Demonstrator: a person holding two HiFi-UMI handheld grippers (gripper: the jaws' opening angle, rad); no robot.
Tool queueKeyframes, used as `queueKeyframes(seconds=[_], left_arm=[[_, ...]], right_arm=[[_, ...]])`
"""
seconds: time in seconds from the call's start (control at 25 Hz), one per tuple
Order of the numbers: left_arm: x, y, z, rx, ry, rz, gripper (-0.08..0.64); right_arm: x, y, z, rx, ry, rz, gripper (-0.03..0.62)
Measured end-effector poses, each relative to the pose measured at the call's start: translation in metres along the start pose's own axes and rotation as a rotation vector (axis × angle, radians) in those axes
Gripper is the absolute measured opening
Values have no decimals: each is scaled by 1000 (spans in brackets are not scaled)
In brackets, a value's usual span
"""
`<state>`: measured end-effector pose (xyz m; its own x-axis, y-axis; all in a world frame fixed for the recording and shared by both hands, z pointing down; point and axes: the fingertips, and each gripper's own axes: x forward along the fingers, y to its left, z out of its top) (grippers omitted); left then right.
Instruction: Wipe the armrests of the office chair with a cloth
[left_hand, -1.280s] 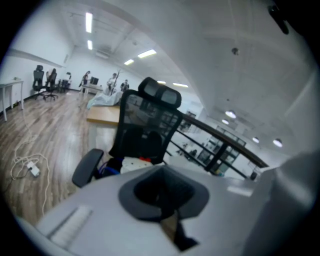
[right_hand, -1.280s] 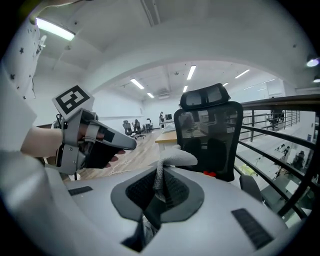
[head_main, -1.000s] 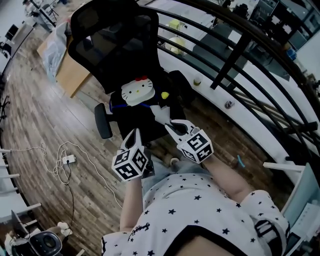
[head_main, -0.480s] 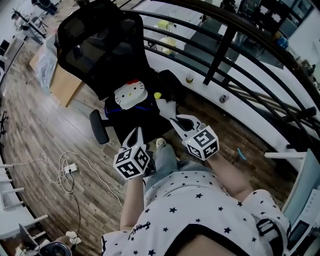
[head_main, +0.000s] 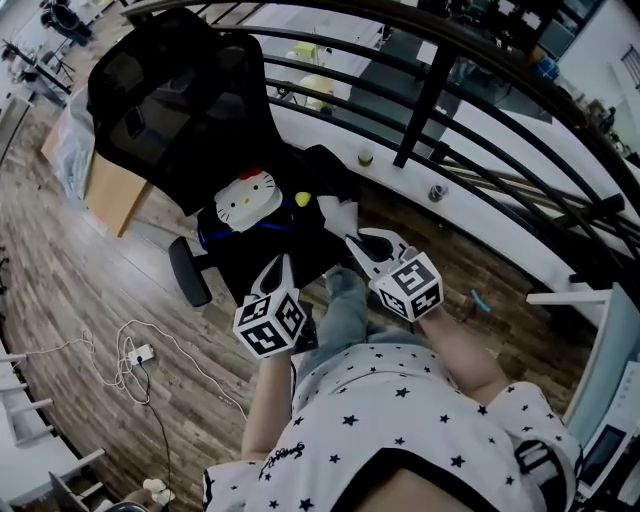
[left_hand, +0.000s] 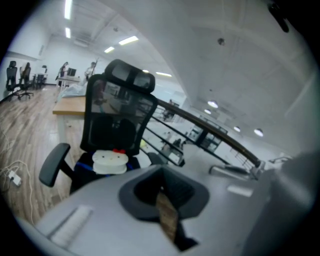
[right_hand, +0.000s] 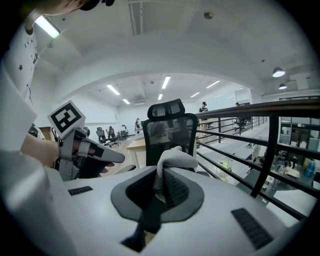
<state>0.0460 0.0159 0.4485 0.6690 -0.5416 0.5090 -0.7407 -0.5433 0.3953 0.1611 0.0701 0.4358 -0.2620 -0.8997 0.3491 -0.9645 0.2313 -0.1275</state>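
Both grippers sit low in front of you, just short of the seat. L gripper (left_hand: 162, 186): jaws pressed together, nothing in them. R gripper (right_hand: 163, 181): jaws clamped on the cloth (right_hand: 172, 161) (pale wad bunched above the tips). Beyond, the office chair (head_main: 185, 105) faces you w/ a cat-face cushion (head_main: 245, 200) on the seat. Its armrest (head_main: 185, 272) is well apart from the cloth. Railing (head_main: 428, 92) stands behind.

The chair (head_main: 170, 110) has a matt black mesh back, the cloth (right_hand: 172, 159) is soft and nubbly, the floor (head_main: 60, 250) grained wood, the railing (head_main: 428, 95) dark metal
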Motion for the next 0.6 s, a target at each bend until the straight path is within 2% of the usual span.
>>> queueKeyframes(seconds=[0.32, 0.6], left_arm=[[40, -1, 20, 30, -5, 2, 6], [81, 12, 26, -2, 44, 21, 5]], right_arm=[[26, -44, 11, -34, 7, -28, 26], [63, -81, 13, -36, 48, -25, 26]])
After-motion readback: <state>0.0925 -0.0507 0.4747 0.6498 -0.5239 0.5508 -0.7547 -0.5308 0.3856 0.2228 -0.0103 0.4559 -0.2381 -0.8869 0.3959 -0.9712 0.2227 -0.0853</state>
